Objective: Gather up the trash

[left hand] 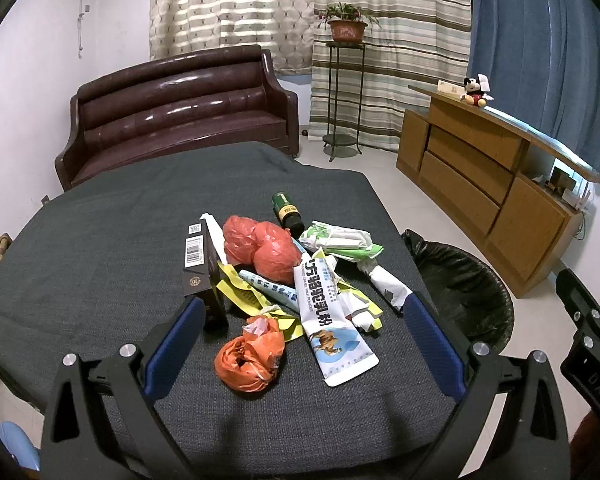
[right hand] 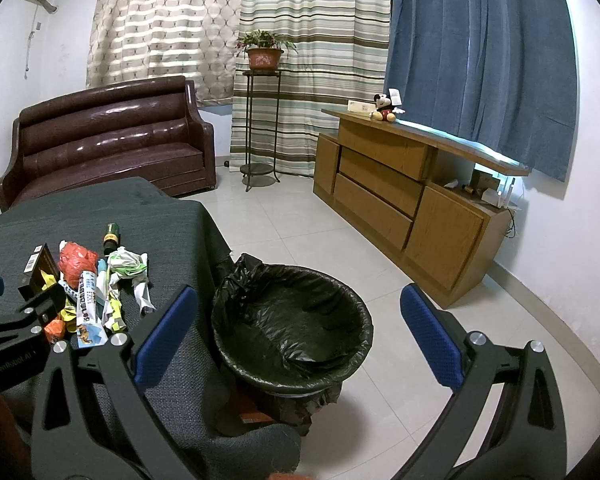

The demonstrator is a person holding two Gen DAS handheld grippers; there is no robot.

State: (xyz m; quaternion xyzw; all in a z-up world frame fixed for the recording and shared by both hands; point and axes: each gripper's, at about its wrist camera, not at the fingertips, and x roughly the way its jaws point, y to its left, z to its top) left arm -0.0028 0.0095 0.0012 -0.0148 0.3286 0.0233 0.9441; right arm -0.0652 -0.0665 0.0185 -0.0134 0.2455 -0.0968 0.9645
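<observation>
Holding my left gripper (left hand: 304, 312) wide open and empty over the near edge of the table (left hand: 100, 248). Trash pile (left hand: 284, 276) toward the table's right edge: orange bag (left hand: 248, 360) nearest, milk-powder pouch (left hand: 328, 320), two red bags (left hand: 260, 248), black box (left hand: 200, 272), green bottle (left hand: 286, 210), crumpled wrappers (left hand: 340, 240). My right gripper (right hand: 300, 320), also spread wide and empty, hangs above the black-lined bin (right hand: 292, 320) on the floor beside the table's right edge.

Grey-clothed table (left hand: 100, 240) — heaped wrappers (left hand: 332, 312), red bags (left hand: 264, 248), perhaps a bottle (left hand: 287, 212).
</observation>
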